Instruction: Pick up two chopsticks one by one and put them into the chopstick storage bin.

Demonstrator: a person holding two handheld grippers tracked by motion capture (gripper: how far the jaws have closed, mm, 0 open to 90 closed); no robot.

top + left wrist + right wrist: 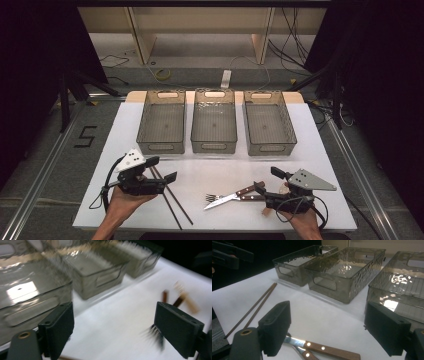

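Observation:
My left gripper (161,169) is open above the near left of the white table (210,170), with a pair of dark chopsticks (170,197) lying just under and beside it. My right gripper (268,181) is open at the near right, its jaws over the wooden handles of a knife (225,201) and a fork (212,197). In the right gripper view the gripper (327,315) has nothing between its jaws; the knife handle (327,350) lies below them and the chopsticks (254,308) lie to the left. The left gripper view is blurred; that gripper (113,312) holds nothing.
Three clear grey bins stand in a row at the back of the table: left bin (161,142), middle bin (214,145), right bin (272,145). All look empty. Table edges drop to a grey floor with cables and stand legs.

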